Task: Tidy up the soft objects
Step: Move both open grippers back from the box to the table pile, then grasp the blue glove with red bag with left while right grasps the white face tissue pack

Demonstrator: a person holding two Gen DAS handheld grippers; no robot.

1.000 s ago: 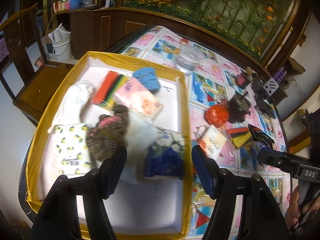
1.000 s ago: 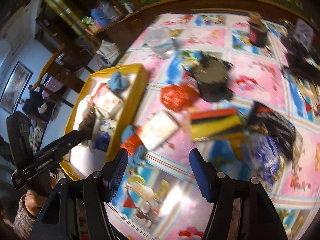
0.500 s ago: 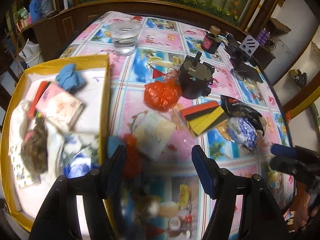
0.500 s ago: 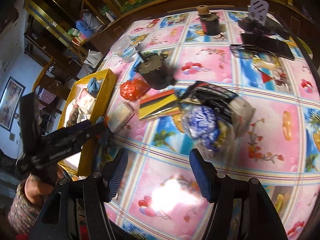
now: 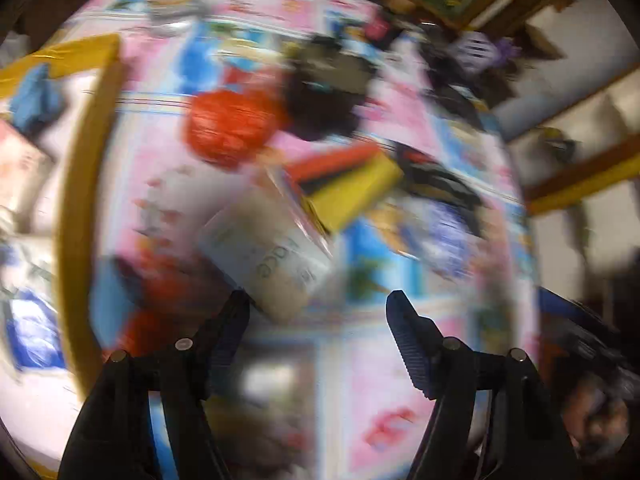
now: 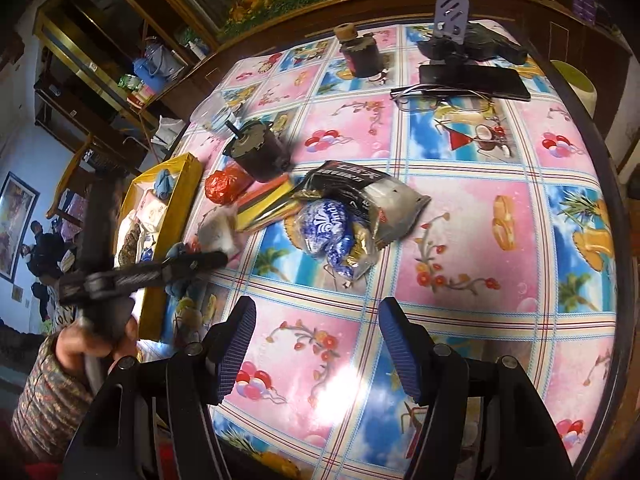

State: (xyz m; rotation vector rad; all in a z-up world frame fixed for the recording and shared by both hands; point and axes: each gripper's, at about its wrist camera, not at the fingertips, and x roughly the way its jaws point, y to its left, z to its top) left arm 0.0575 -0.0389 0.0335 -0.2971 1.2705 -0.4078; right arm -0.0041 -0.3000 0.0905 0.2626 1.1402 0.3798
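My left gripper [image 5: 318, 312] hovers low over the table beside the yellow-rimmed tray [image 5: 76, 200], its view blurred. Its jaws are opening and the pads press on nothing. A white soft pack [image 5: 272, 252] lies just ahead of its left finger, with a red and blue soft item [image 5: 160, 292] to the left. Beyond lie an orange-red bag [image 5: 228, 128] and a red, black and yellow striped cloth [image 5: 348, 184]. My right gripper [image 6: 316, 316] stands open over bare tablecloth, short of a blue-white pouch [image 6: 324, 228] and a black and silver packet [image 6: 384, 200].
The tray [image 6: 176, 200] holds several soft items, a blue cloth [image 5: 36, 96] among them. A black motor-like object [image 6: 256, 152], a dark jar [image 6: 362, 56], spectacles [image 6: 440, 100], a phone [image 6: 472, 80] and a purple stand [image 6: 452, 20] sit farther back. A hand [image 6: 100, 340] holds the left tool.
The left gripper has swung from above the tray to over the table and dropped closer to the white pack. The right gripper has drifted right, away from the tray, staying open.
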